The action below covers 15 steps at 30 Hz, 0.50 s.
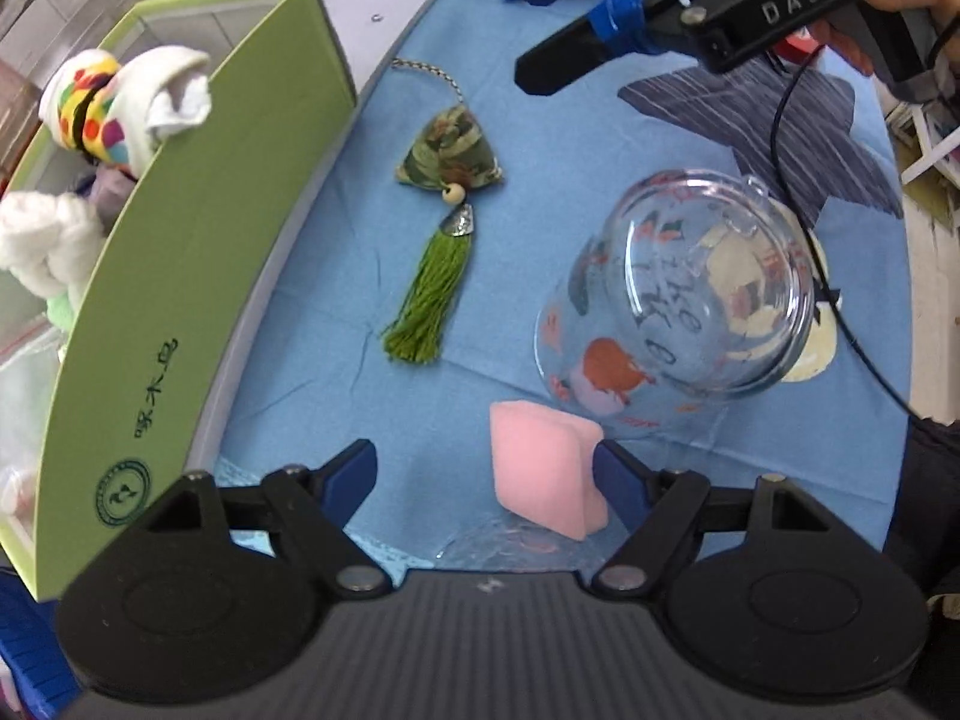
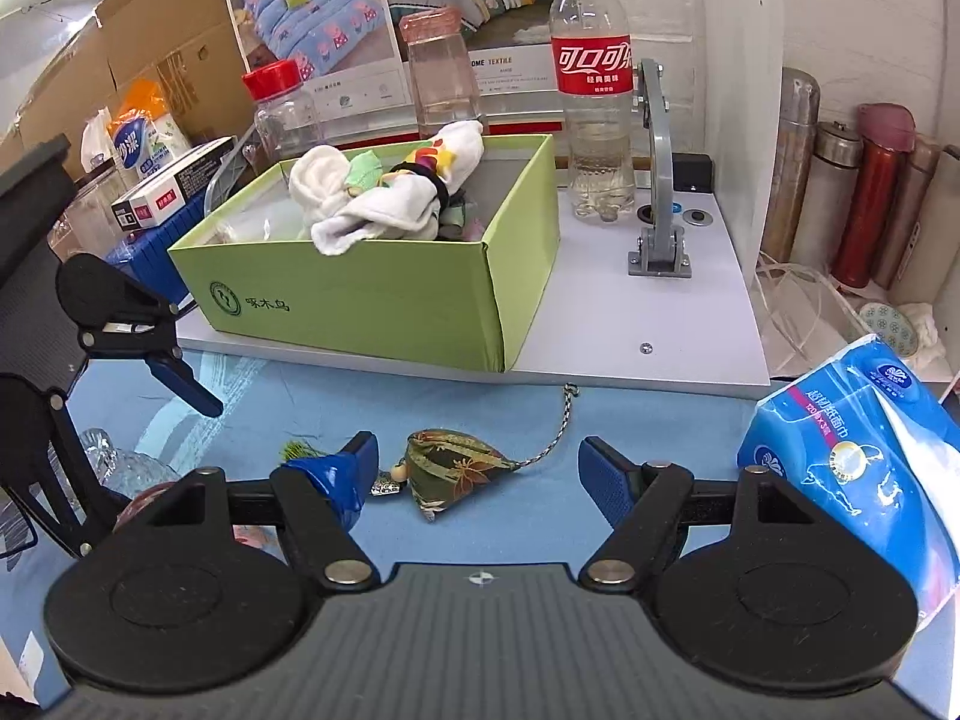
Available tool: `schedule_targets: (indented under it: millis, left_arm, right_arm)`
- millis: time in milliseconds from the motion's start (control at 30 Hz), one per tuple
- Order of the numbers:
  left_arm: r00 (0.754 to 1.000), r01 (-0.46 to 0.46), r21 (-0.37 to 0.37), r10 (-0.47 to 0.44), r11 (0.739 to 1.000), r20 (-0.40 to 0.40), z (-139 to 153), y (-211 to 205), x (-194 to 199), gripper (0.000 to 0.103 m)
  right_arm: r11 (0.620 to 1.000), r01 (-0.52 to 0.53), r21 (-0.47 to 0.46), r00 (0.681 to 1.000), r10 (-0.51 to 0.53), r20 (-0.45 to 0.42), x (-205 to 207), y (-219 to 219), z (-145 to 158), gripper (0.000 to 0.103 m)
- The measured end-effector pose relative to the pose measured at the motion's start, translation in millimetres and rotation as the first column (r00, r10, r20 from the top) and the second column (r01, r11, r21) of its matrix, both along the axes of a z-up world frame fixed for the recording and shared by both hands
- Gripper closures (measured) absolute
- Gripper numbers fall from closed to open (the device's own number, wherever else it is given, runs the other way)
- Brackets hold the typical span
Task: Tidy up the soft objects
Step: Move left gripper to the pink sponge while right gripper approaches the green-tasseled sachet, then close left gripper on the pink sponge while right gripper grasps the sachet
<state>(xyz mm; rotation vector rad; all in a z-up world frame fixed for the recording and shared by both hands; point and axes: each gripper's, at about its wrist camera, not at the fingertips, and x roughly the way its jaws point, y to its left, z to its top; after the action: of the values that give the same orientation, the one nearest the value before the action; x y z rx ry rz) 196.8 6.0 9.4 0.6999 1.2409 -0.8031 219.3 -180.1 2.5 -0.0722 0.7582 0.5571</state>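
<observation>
A pink sponge [image 1: 543,477] lies on the blue cloth between the fingers of my left gripper [image 1: 486,471], close to the right finger; the jaws are open. A camouflage sachet with a green tassel [image 1: 447,165] lies mid-cloth; in the right wrist view the sachet [image 2: 453,462] lies between the open fingers of my right gripper [image 2: 480,471]. The green box [image 1: 180,276] holds rolled socks and soft items [image 2: 384,192]. The right gripper also shows in the left wrist view [image 1: 558,69], above the cloth.
A clear glass jar [image 1: 678,300] lies tipped on the cloth right of the sponge. A blue tissue pack [image 2: 858,456] is at the right. A cola bottle [image 2: 594,90], jars and flasks stand behind the box on a grey platform [image 2: 660,324].
</observation>
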Motion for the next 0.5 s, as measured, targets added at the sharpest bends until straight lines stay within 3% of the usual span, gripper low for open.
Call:
schedule_targets:
  millis: [300, 500]
  left_arm:
    - [0.995, 0.099, 0.061, -0.098, 0.993, -0.015, -14, -18, -7, 0.025]
    - [0.998, 0.060, 0.102, -0.057, 0.993, -0.038, -31, -20, 2, 0.025]
  right_arm:
    - [0.999, -0.015, 0.039, 1.000, 0.015, -0.012, -1, 0, 3, 0.043]
    - [0.999, -0.026, 0.042, 1.000, 0.026, -0.011, 1, 3, 3, 0.043]
